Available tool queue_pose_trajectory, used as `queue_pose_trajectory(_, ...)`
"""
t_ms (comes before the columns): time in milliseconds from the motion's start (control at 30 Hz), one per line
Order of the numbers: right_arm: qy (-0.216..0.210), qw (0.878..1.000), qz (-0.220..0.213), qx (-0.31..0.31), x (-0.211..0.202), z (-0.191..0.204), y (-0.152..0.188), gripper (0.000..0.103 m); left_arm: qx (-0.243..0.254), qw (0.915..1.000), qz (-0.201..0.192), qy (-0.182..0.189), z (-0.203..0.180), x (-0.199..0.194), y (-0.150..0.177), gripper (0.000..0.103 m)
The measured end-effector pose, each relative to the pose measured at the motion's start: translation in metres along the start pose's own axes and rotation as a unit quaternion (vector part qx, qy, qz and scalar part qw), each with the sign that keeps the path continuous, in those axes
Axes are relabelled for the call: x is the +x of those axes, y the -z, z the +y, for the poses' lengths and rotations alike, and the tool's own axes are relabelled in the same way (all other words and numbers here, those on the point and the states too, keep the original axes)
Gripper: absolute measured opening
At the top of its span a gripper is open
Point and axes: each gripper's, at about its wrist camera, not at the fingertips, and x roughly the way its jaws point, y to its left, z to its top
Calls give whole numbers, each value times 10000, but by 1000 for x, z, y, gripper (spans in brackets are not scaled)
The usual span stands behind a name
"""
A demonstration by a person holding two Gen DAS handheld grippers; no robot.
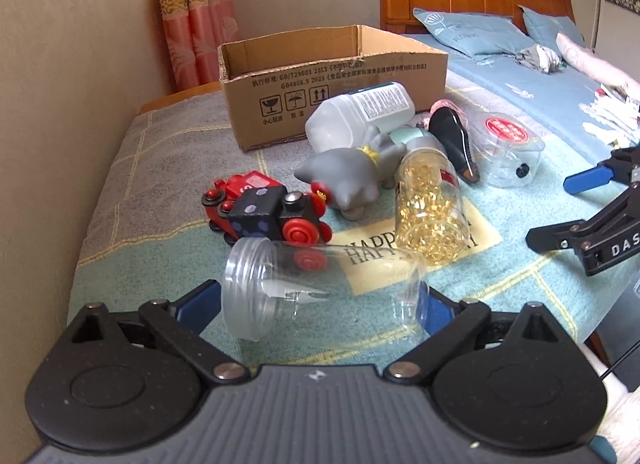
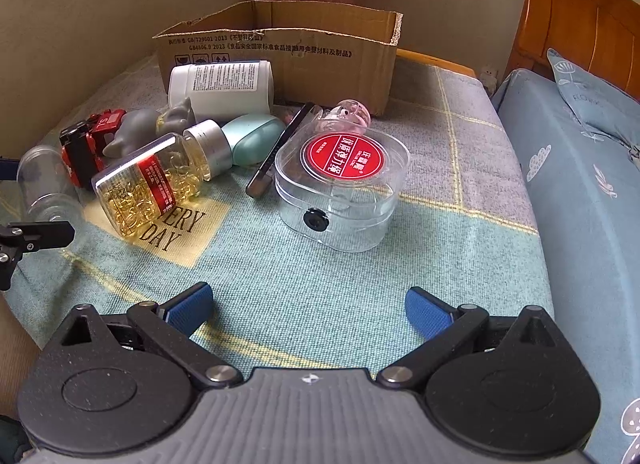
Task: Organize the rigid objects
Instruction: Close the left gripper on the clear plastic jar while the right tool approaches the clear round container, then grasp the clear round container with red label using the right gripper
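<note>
The left gripper (image 1: 320, 304) had its fingers spread wide around an empty clear jar (image 1: 316, 288) lying sideways on the blanket (image 1: 160, 248); contact was unclear. The right gripper (image 2: 308, 304) hung wide, holding nothing, near a clear case (image 2: 344, 187)

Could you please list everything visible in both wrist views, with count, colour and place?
cardboard box: one, brown, open, at the back.
white bottle: one, lying in front of the box.
grey animal figure: one, beside the toy train.
toy train: one, red and black, left of the pile.
capsule bottle: one, clear with gold capsules, silver cap, lying down.
empty jar: one, clear, lying between the left fingers.
clear case: one, red round label, ahead of the right gripper.
teal oval item: one, mid-pile.
bed cover: one, teal and grey check.
left gripper: around the jar, contact unclear.
right gripper: open, empty.
</note>
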Motion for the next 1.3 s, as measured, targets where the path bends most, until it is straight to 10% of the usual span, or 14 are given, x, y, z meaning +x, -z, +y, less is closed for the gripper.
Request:
queue_pose_trajectory(900,708,9939,-141,828,18,-46,-28,103,-209,9997,92,-98,4,2,-1,97)
queue_pose_trajectory(1300,604,9978,-224,170,37,-30,-58,101,-339,9991,211,-119,3,2,-5,96)
